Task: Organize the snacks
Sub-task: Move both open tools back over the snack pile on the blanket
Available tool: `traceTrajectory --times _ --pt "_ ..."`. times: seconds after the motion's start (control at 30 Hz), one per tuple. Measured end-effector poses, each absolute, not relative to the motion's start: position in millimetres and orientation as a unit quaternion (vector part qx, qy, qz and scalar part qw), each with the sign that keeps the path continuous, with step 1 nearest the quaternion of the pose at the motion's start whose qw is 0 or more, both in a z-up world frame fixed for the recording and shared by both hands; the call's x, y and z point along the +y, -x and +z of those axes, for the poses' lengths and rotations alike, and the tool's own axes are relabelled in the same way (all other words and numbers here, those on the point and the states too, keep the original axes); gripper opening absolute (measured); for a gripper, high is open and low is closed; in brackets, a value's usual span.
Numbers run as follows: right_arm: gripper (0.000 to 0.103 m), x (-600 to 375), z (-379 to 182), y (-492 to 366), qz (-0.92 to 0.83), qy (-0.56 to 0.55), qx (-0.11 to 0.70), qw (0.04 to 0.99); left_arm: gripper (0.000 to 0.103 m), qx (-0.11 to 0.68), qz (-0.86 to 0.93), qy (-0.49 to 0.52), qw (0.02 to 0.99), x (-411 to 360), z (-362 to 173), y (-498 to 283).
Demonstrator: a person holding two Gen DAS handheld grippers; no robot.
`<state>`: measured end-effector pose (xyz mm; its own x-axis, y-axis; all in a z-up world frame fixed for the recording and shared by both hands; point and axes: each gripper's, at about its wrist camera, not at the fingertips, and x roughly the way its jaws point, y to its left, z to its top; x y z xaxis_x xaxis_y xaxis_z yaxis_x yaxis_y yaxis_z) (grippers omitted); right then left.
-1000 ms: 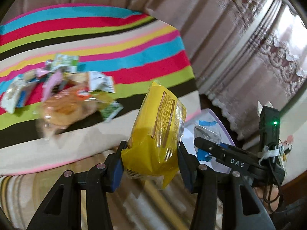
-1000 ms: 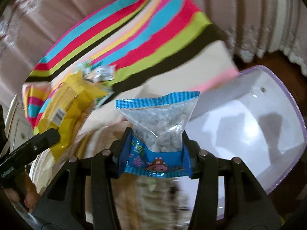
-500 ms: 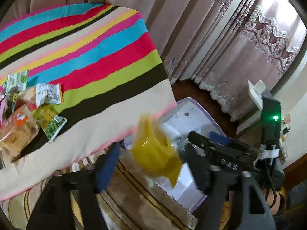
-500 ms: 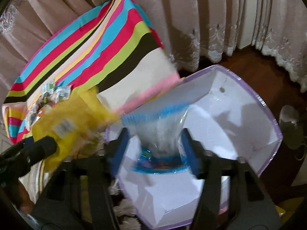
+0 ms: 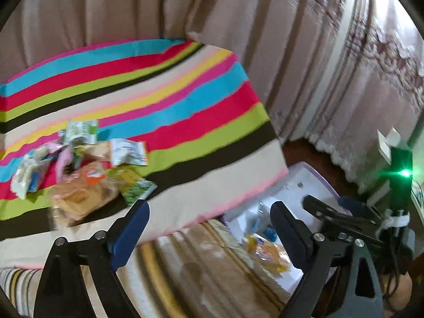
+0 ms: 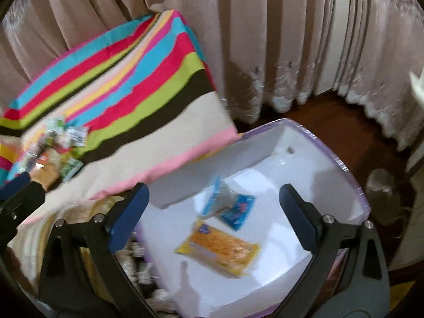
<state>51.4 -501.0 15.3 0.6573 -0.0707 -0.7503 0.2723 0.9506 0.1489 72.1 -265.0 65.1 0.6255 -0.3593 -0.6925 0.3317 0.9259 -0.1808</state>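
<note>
Two packets, a yellow snack bag (image 6: 221,250) and a blue-edged clear bag (image 6: 228,205), lie on the floor of the white bin (image 6: 312,159) beside the striped bed (image 6: 148,122), apparently sorted there as the task's collecting place. Both the left gripper (image 5: 209,228) and the right gripper (image 6: 214,212) have just been opening and now stand wide with nothing between their jaws. Remaining snacks (image 5: 82,169) sit heaped on the bedspread, well apart from the bin, presumably awaiting transfer.
</note>
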Motion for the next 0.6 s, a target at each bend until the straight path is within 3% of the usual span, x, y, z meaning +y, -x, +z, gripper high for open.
traceTrajectory --times 0.6 --pt "0.099 -420 22 -64 0.043 -0.131 0.420 0.897 0.086 0.401 -0.108 0.149 0.897 -146 55 -68"
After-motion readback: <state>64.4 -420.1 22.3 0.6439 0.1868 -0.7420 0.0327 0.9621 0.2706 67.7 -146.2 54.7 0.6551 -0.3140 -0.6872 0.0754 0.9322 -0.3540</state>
